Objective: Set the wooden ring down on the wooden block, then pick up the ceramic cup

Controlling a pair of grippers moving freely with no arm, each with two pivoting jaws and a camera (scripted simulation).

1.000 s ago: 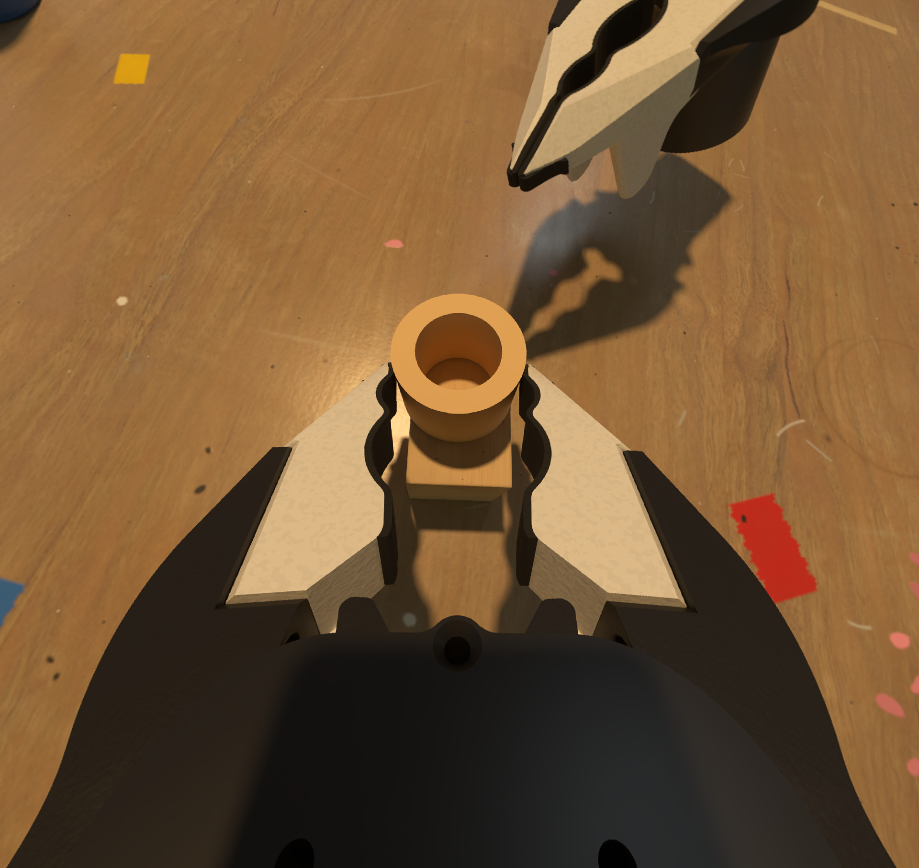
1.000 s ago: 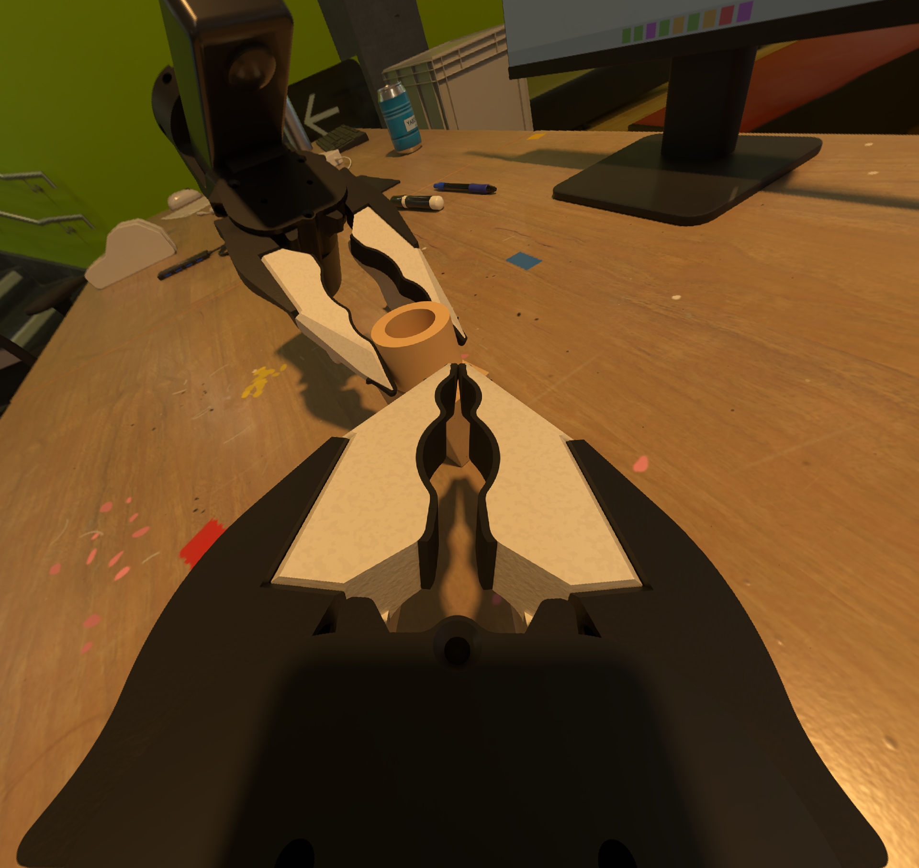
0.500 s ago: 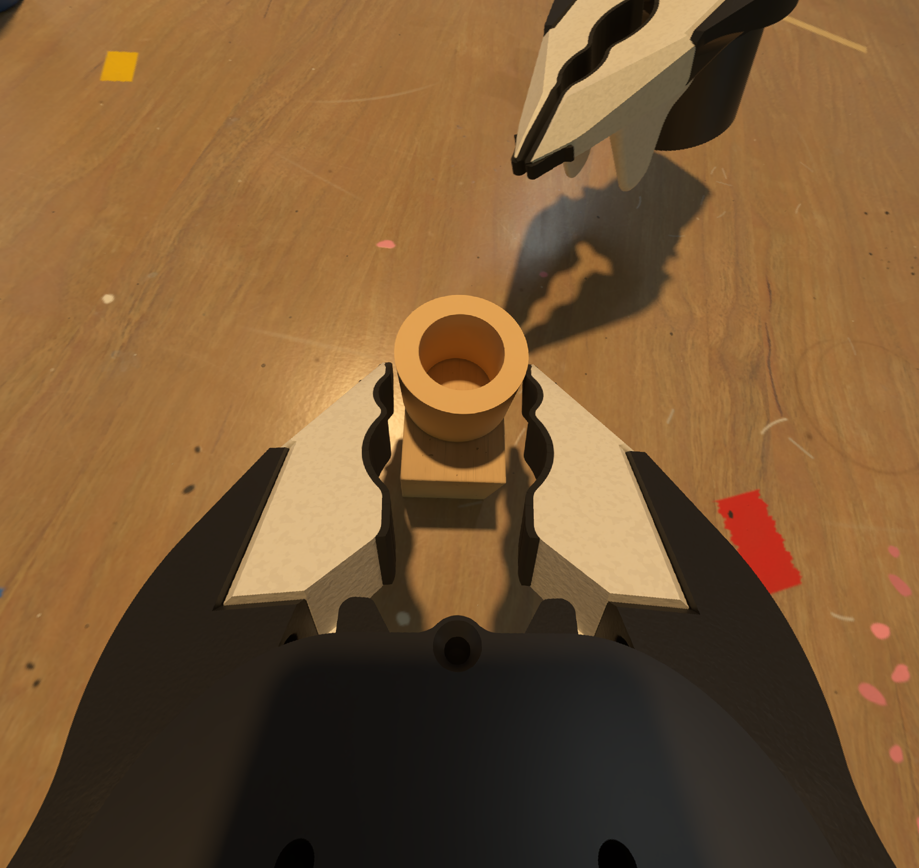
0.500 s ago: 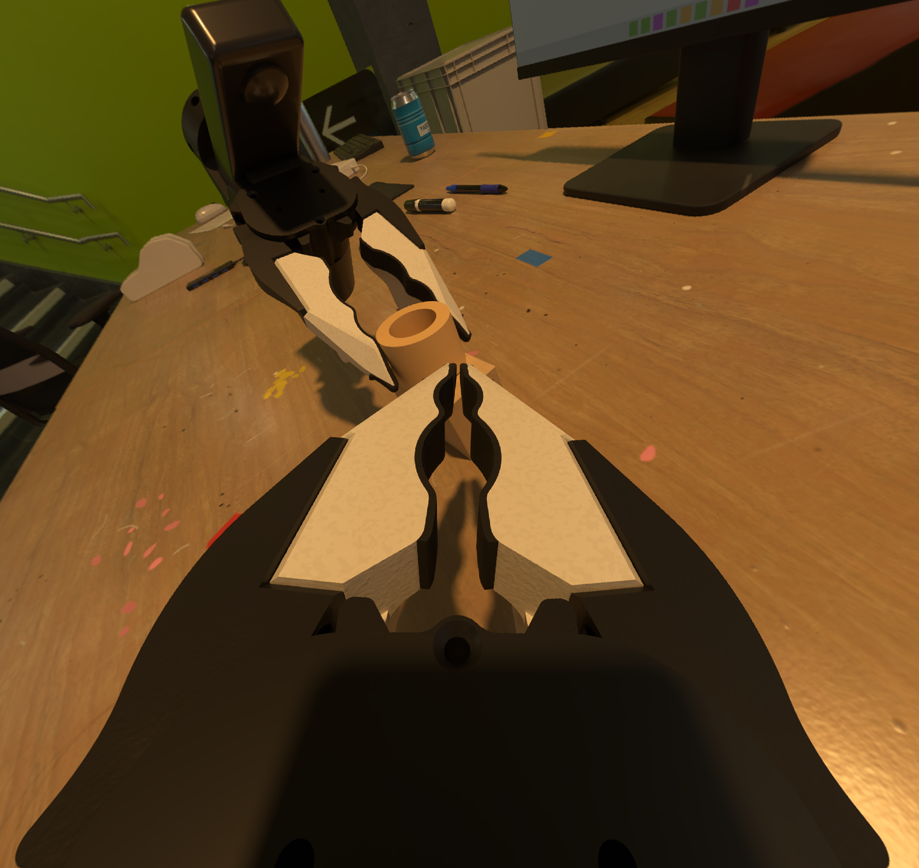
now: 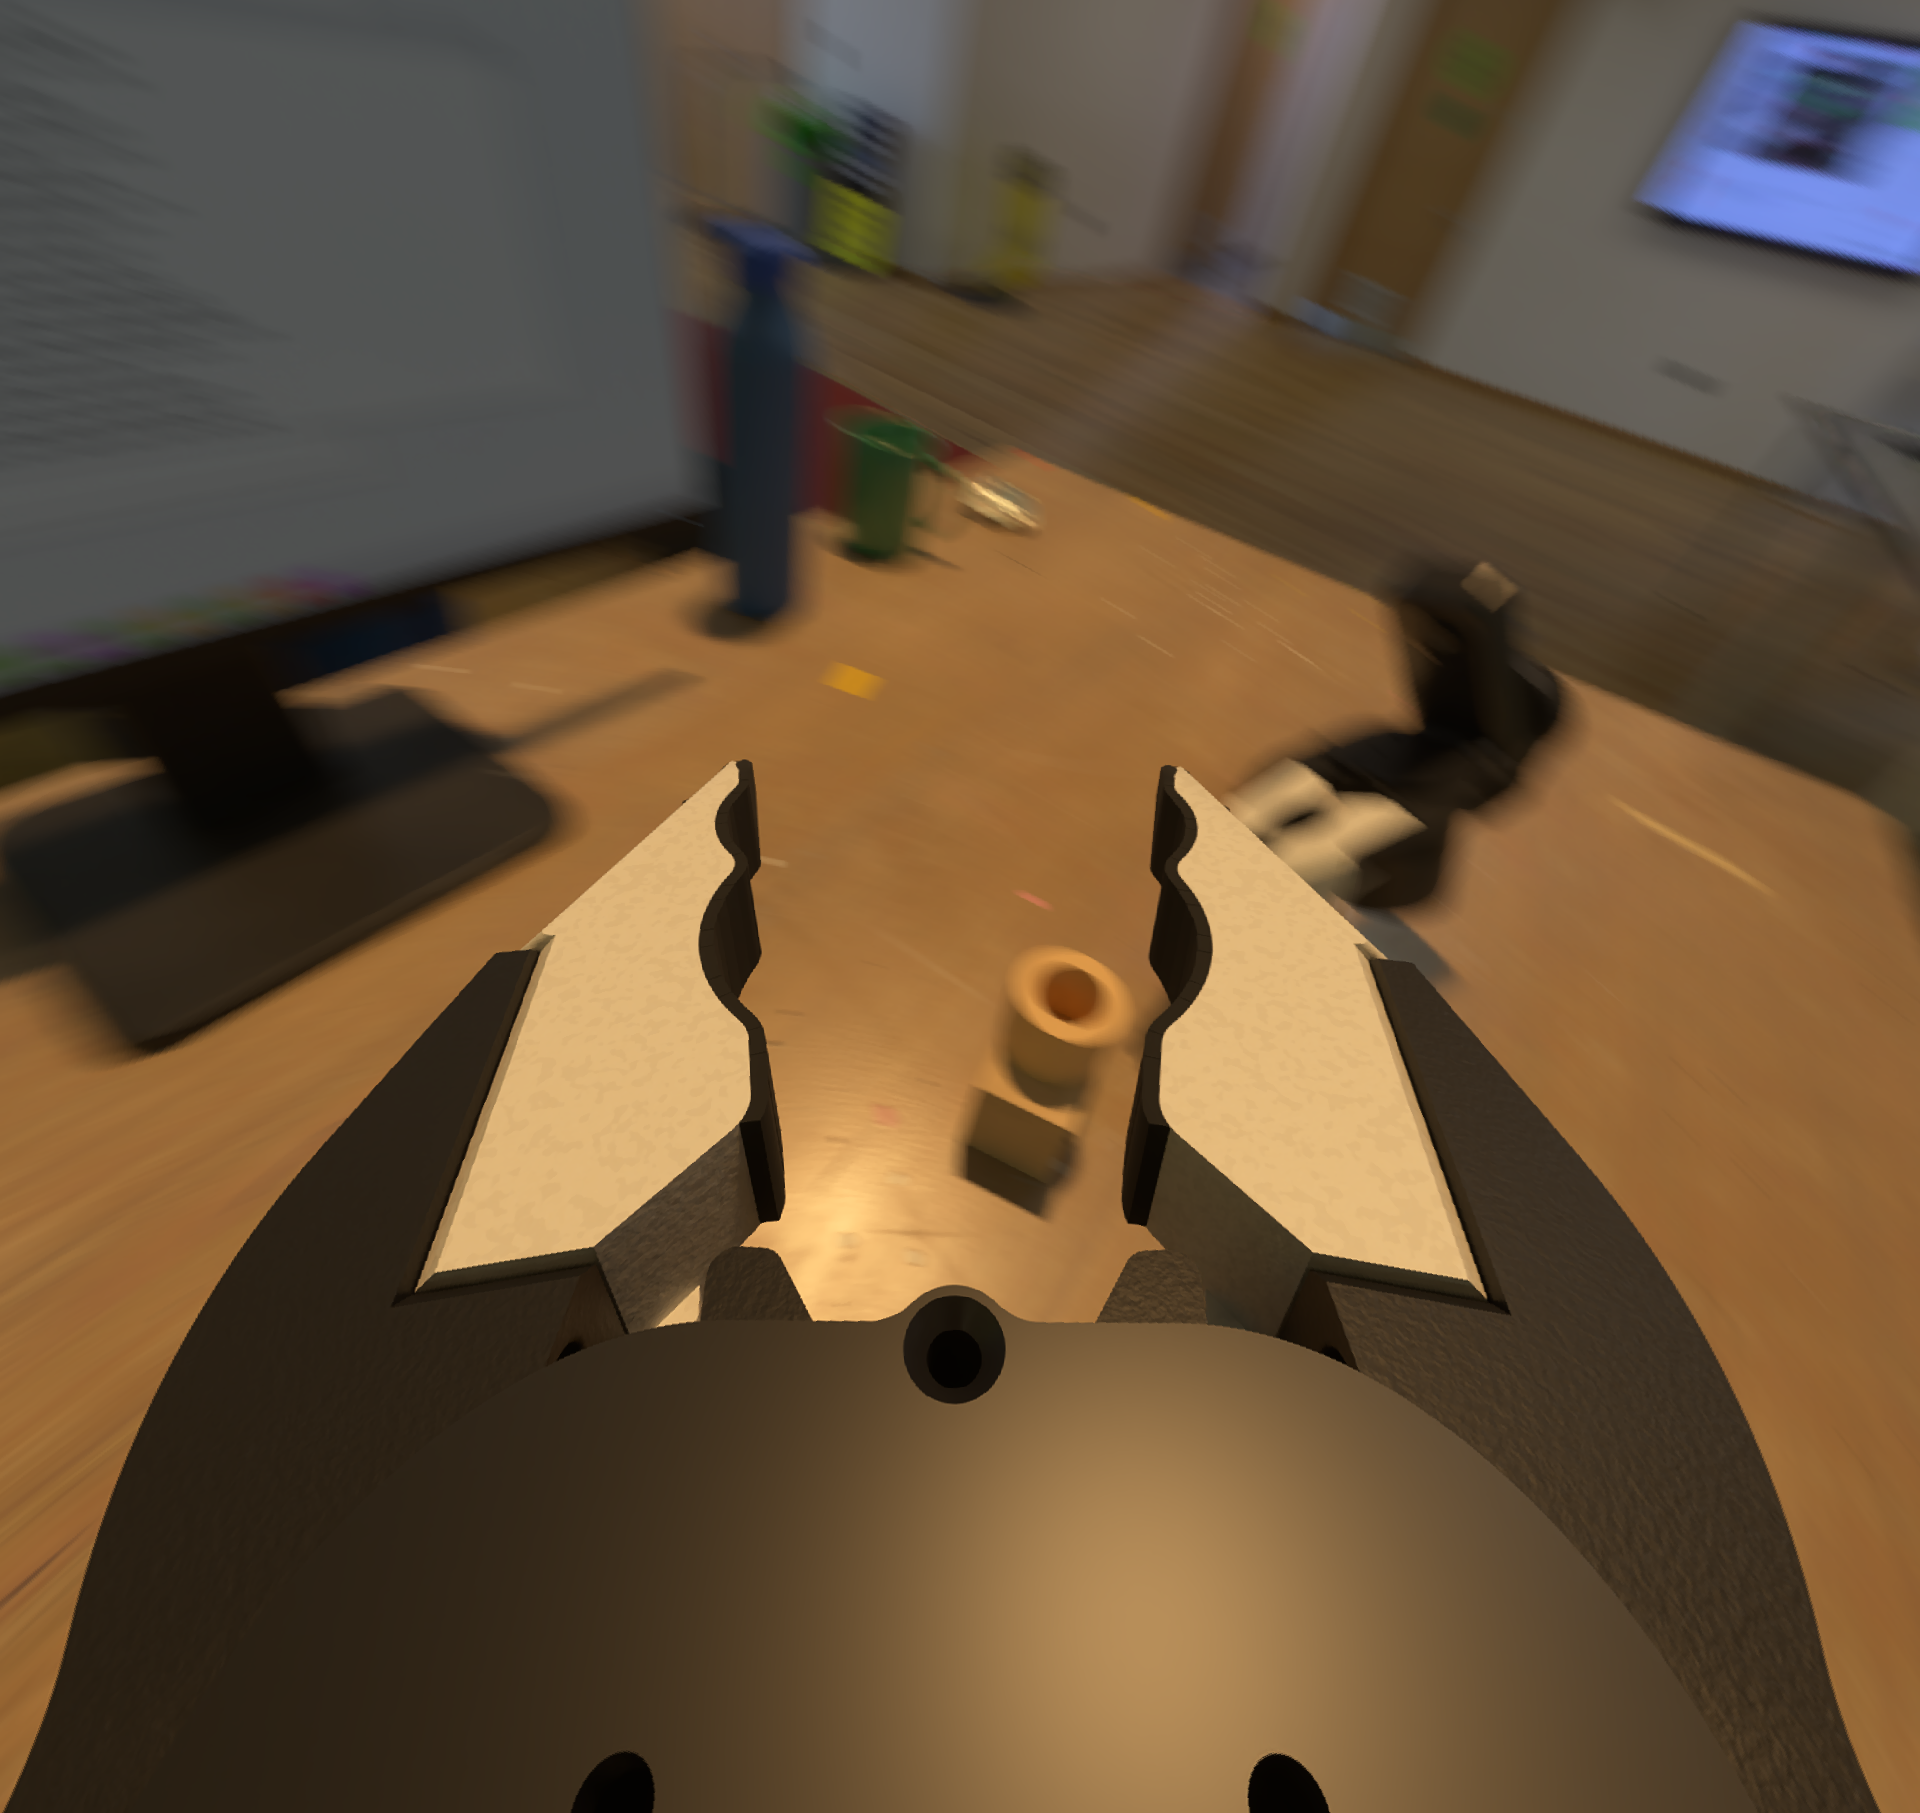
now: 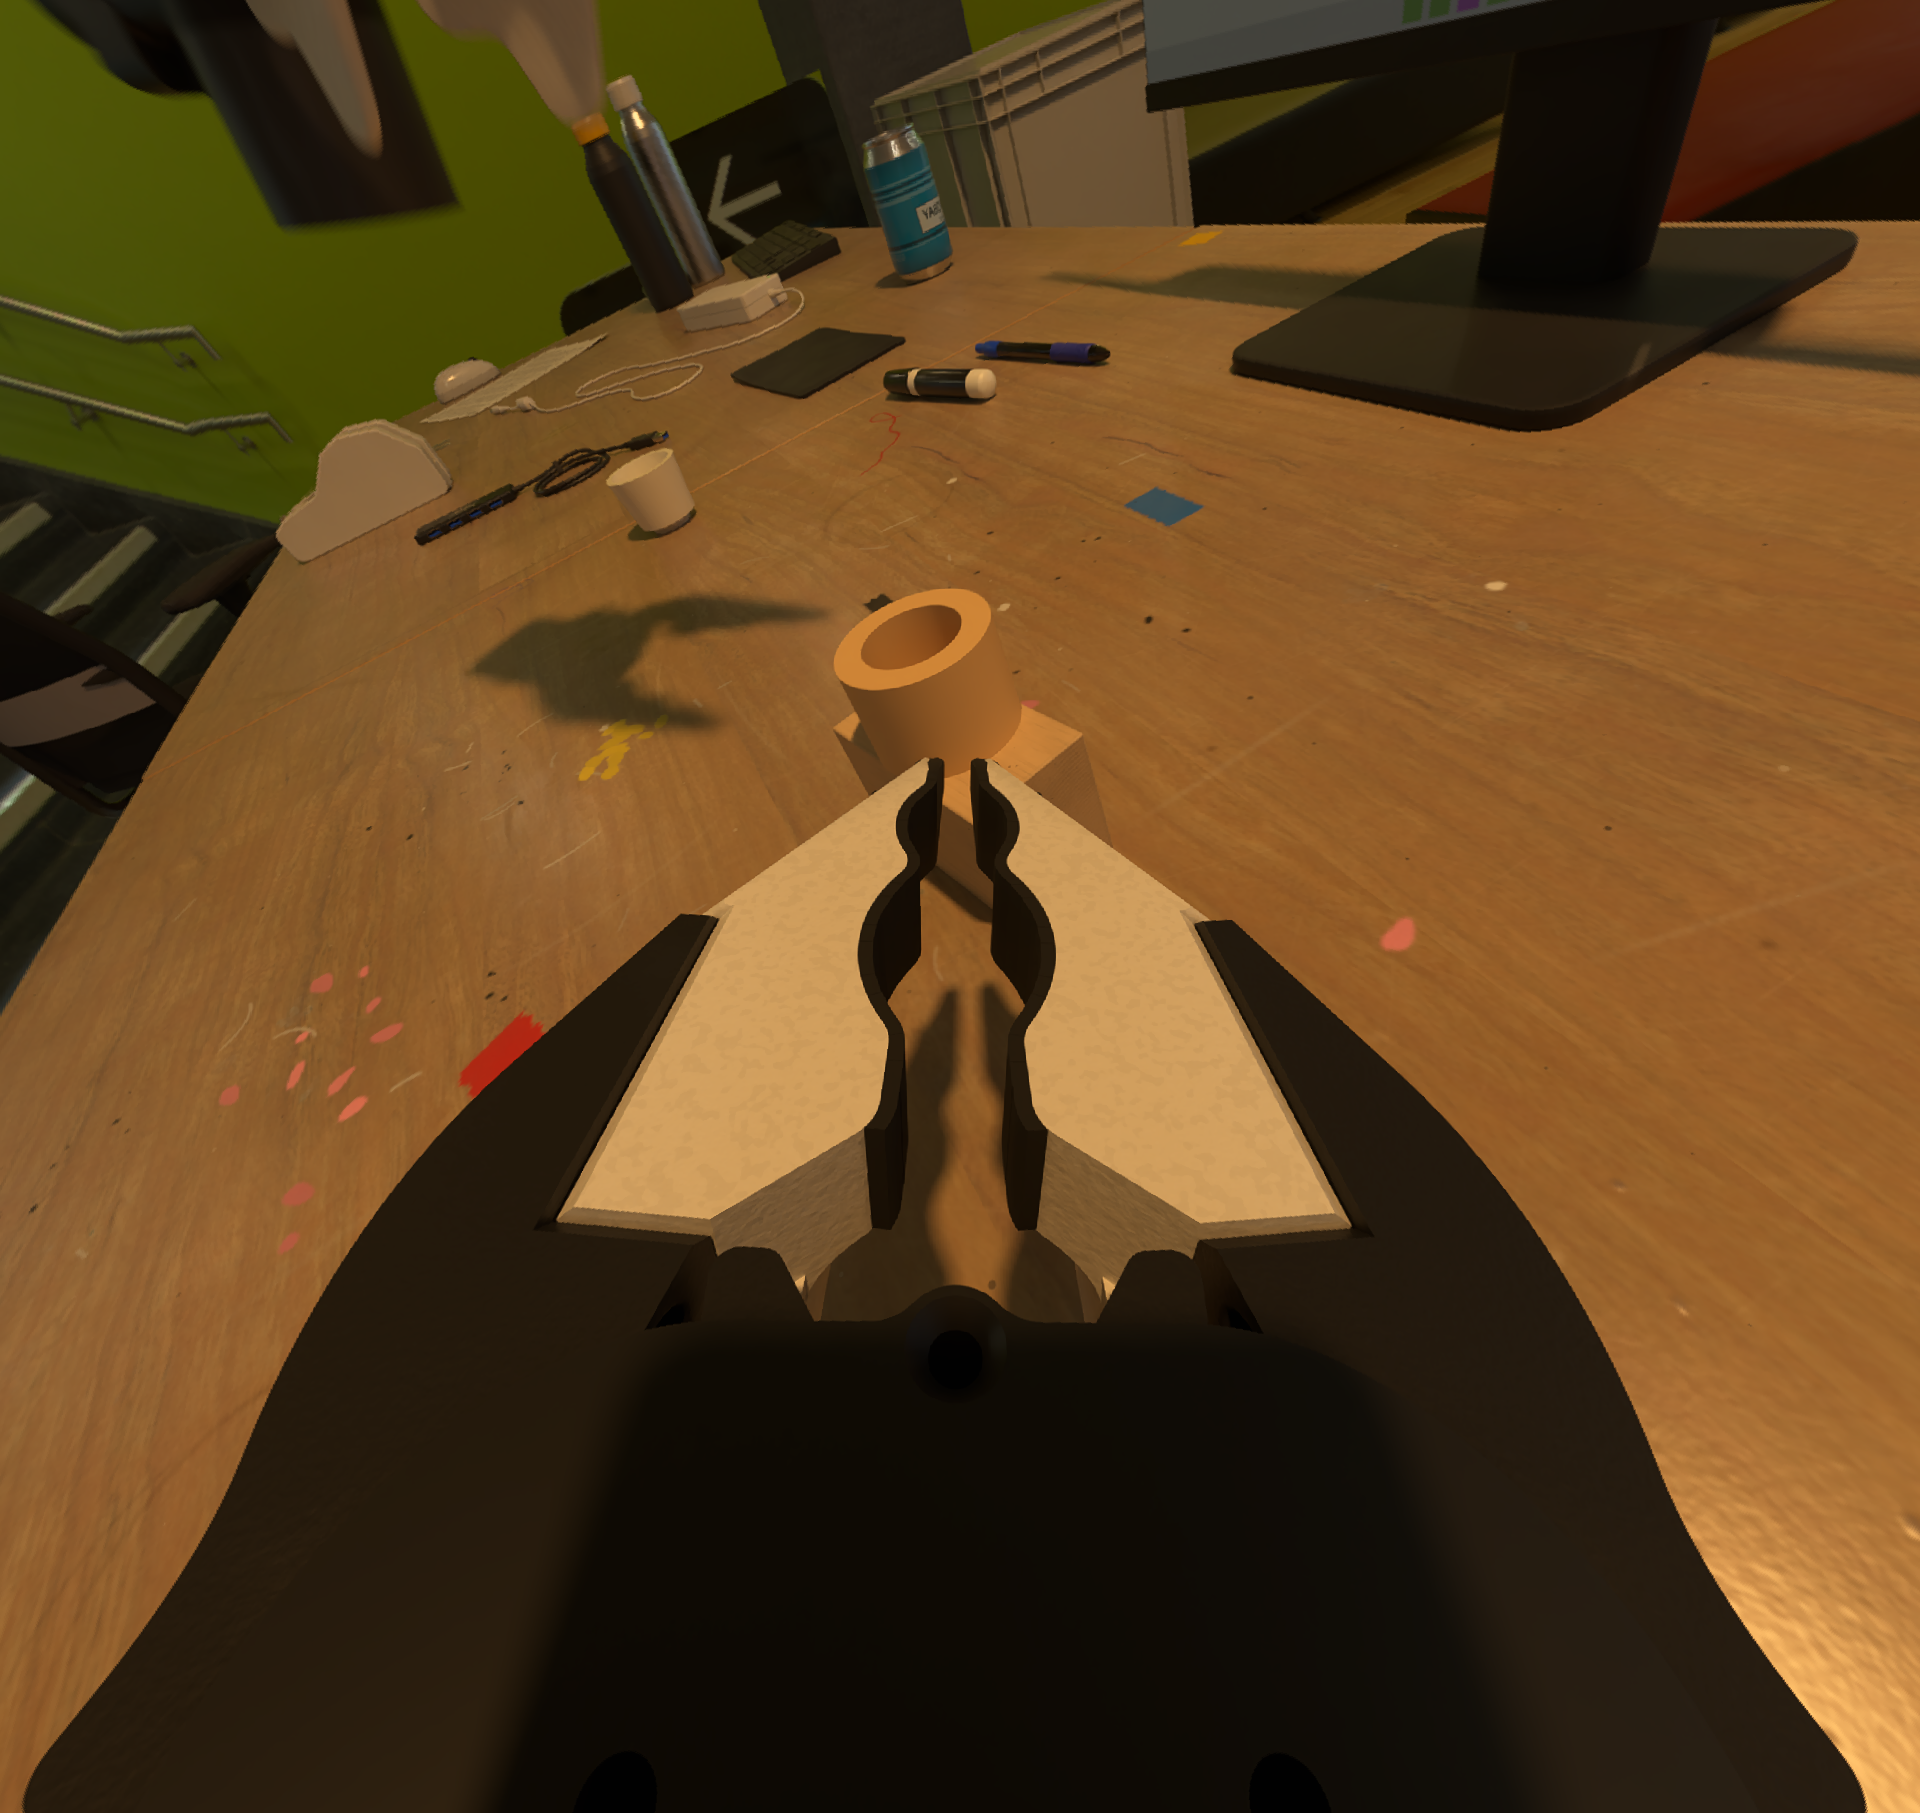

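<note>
Left wrist view is pretty smeared, but you can make out the wooden ring (image 5: 1068,1023) sitting on the wooden block (image 5: 1023,1148), both lying below and clear of the left gripper (image 5: 954,787). Its fingers are spread wide with nothing between them. Off to the right of the ring there's a dark blurry shape that I take to be the other gripper. Left of the ring, a monitor base (image 5: 260,859) and behind it a tall blue bottle (image 5: 764,433). Can't find the cup in this view.

Right wrist view is sharp. The ring (image 6: 925,683) stands upright on the block (image 6: 1049,766), hole facing up, so step one looks done to me. The right gripper (image 6: 956,771) has its tips nearly together, only a thin gap left, holding nothing, just in front of the block. The ceramic cup (image 6: 651,487) is the small white one beyond the ring and to its left, upright, beside a black cable (image 6: 566,470). The left gripper's fingers hang high at the top left corner.

Handling guess: the cup's stiff, glazed so probably slick, light-ish, and chips if knocked. I'd pinch across the wall below the rim, squarely, since it tapers downward and could slide out of a low grip.
</note>
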